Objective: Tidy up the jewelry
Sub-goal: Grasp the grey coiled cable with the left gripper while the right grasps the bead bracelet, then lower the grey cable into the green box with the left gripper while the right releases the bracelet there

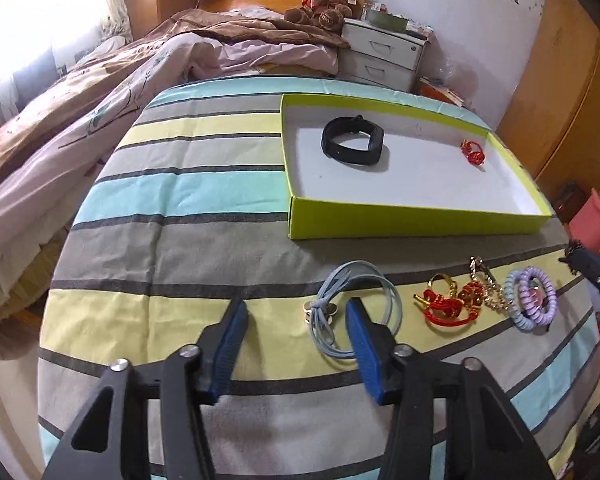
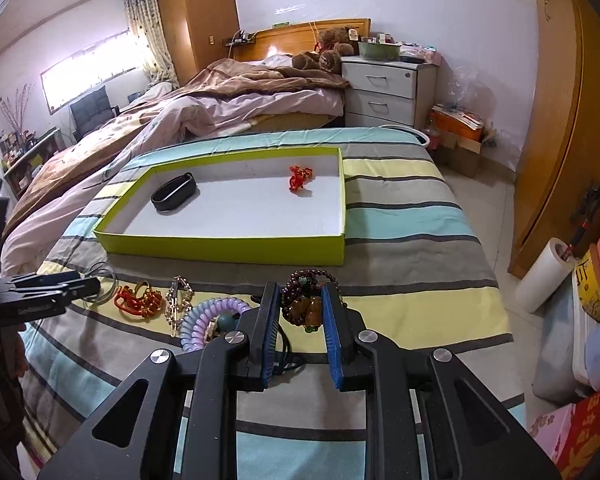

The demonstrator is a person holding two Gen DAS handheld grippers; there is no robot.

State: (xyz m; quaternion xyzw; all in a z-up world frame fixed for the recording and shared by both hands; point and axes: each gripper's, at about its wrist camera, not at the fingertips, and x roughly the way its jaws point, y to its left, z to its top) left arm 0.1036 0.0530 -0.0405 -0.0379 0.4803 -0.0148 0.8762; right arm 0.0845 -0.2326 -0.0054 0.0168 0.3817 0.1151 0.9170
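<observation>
Nearby, green tray [image 1: 412,222] on striped cloth [image 1: 180,200] held a black band [image 1: 352,141] and red charm [image 1: 473,152], left gripper [image 1: 296,312] gaped over the blue cord [image 1: 356,308], right gripper [image 2: 300,312] parted around the beaded bracelet [image 2: 308,300], unclamped, coil ties [image 2: 208,318] beside it.

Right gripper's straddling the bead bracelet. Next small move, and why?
Probably close the right gripper on the dark bead bracelet: its blue pads sit either side of the beads, still apart. The green tray holds only a black band and a red knot, so the bracelet likely goes there next.
</observation>
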